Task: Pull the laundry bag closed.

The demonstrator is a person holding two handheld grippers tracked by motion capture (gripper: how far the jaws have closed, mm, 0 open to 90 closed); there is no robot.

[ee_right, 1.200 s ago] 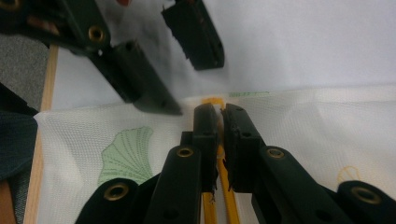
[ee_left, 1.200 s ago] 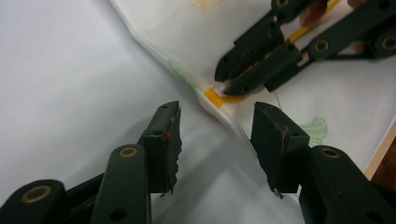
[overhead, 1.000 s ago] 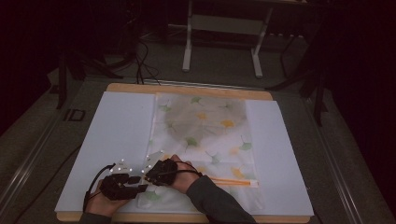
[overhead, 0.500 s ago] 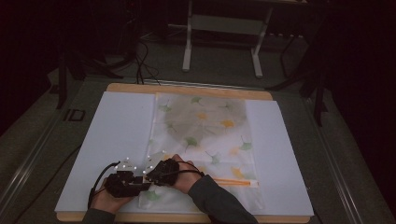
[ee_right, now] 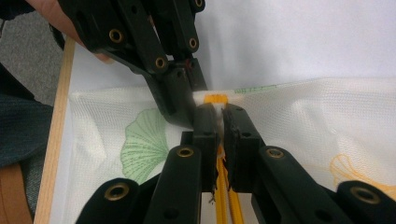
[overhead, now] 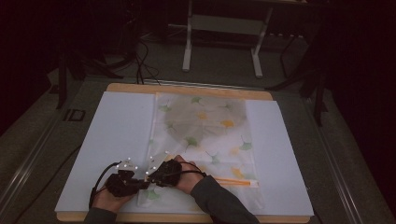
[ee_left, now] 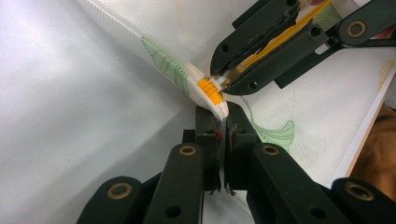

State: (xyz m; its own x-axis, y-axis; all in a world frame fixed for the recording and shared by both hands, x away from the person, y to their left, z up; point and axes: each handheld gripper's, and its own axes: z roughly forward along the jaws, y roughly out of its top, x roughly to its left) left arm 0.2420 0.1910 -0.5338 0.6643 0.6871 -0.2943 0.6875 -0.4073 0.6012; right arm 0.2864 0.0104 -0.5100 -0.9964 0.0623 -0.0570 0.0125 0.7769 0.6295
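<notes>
A white mesh laundry bag [overhead: 205, 140], printed with green and yellow ginkgo leaves, lies flat on the white board [overhead: 116, 135] that covers the table, stretching from the far edge to the person's side. Both grippers meet at its near left corner.

On the left, the left gripper [overhead: 122, 182] sits just off the bag's left edge. In the left gripper view its jaws have just been closing, and they now pinch the white fabric corner [ee_left: 219, 105] of the bag, right below the orange zipper end [ee_left: 208, 89]. The fabric rises from the board into the pads.

Just to its right, the right gripper [overhead: 161, 172] rests on the bag itself. In the right gripper view its jaws are pressed together on the orange zipper line [ee_right: 223, 186], with the orange zipper end [ee_right: 215, 99] just beyond the tips. The two sets of tips nearly touch.

The zipper [overhead: 233, 181] runs on rightward across the bag's near end.
</notes>
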